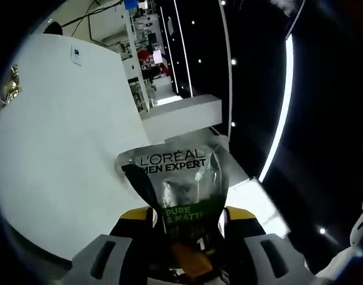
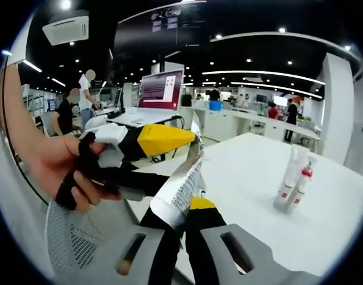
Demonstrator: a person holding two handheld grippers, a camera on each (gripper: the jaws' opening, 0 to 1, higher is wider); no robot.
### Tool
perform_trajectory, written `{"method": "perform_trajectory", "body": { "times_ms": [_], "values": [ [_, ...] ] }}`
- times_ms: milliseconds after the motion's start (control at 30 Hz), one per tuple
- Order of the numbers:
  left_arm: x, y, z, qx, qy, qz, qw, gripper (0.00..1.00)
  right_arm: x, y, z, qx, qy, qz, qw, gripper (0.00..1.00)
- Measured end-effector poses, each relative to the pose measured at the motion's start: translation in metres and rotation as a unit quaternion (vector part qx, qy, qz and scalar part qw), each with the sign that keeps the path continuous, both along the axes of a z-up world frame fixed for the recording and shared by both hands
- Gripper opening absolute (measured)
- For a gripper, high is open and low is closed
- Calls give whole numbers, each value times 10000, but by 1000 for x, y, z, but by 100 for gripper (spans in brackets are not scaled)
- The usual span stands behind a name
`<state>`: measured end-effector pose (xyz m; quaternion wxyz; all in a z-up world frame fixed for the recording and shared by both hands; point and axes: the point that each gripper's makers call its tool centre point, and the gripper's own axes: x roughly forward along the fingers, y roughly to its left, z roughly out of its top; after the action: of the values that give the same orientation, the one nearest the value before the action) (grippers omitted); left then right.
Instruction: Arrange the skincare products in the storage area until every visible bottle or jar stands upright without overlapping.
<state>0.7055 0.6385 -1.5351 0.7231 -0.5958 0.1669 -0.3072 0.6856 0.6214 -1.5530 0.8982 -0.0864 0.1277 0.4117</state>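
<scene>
A silver L'Oréal Men Expert tube [image 1: 176, 187] with a green band is pinched near its lower end by my left gripper [image 1: 190, 228], which is shut on it; the crimped end points away from the camera. In the right gripper view the same tube [image 2: 182, 184] shows edge-on. A hand [image 2: 56, 169] holds the left gripper [image 2: 180, 155], which comes in from the left and clamps the tube's far end. The right gripper [image 2: 182, 211] has its jaws close together, with the tube's near end between them. Two slim white bottles [image 2: 288, 178] [image 2: 304, 183], one with a red collar, stand upright on the white table [image 2: 246, 172].
The white table [image 1: 62, 154] takes up the left of the left gripper view, with a small gold object [image 1: 9, 89] near its edge. Desks, a monitor [image 2: 161, 89] and several people stand in the room behind.
</scene>
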Motion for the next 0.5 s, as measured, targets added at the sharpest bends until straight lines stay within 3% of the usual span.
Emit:
{"method": "perform_trajectory", "body": {
  "times_ms": [167,333,400,500],
  "values": [
    [4,12,-2,-149,96,284,9994,50,4,-5,-1,35,103,-147,9998,0],
    [9,18,-6,-102,215,487,9985,64,10,-9,7,300,145,-274,9991,0],
    [9,18,-7,-98,244,480,9985,67,14,-11,13,517,172,-338,9979,0],
    [9,18,-5,-151,231,458,9986,74,14,-13,29,1129,297,-343,9926,0]
  ]
}}
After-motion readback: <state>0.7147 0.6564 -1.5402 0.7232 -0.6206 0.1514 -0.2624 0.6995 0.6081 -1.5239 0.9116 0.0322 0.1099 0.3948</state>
